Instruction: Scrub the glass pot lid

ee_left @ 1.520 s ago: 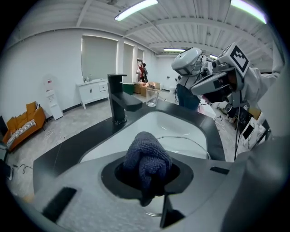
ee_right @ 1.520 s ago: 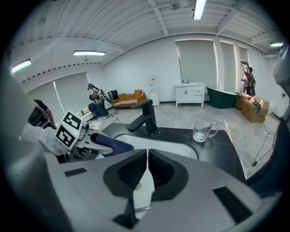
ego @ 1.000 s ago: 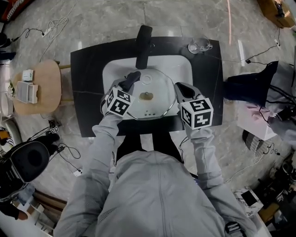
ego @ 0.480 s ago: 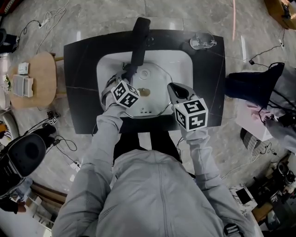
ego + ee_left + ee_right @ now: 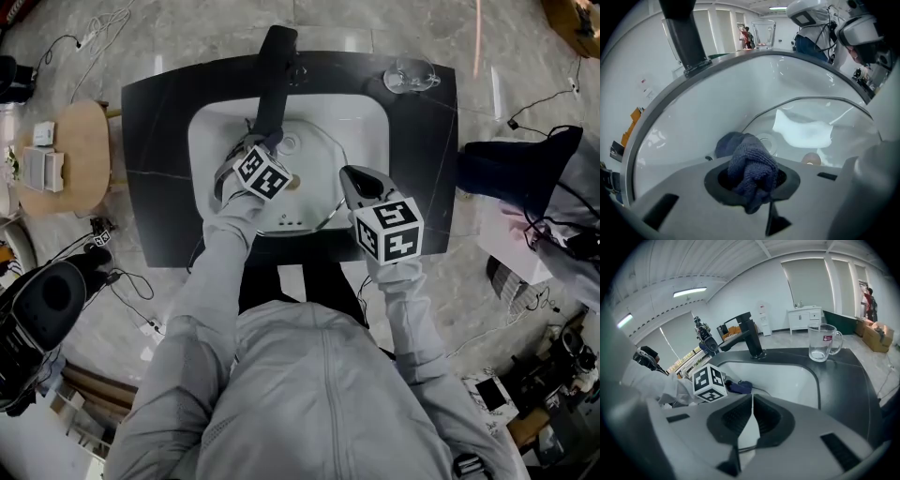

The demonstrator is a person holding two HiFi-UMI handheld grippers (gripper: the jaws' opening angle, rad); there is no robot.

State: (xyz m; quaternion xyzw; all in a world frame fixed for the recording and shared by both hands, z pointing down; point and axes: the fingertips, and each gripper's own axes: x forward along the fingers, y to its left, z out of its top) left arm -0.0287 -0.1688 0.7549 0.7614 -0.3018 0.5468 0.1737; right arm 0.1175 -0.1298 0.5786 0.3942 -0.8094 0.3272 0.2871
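Note:
The glass pot lid (image 5: 314,208) stands tilted in the white sink (image 5: 366,122), a brown knob (image 5: 293,184) at its middle. My right gripper (image 5: 350,180) is shut on the lid's right rim; the thin glass edge (image 5: 745,437) runs between its closed jaws. My left gripper (image 5: 269,142) is shut on a dark blue cloth (image 5: 752,173), which rests at the lid's far left part, just under the black faucet (image 5: 272,75). In the left gripper view the lid (image 5: 806,131) and its metal rim curve off to the right.
The sink sits in a black counter (image 5: 159,141). A glass mug (image 5: 408,73) stands at the counter's far right corner. A round wooden stool (image 5: 70,159) with small boxes is on the left, a black bag (image 5: 516,169) on the right. Cables lie on the floor.
My left gripper has carried the cloth across the lid, away from me toward the faucet. The right gripper has kept its hold on the rim.

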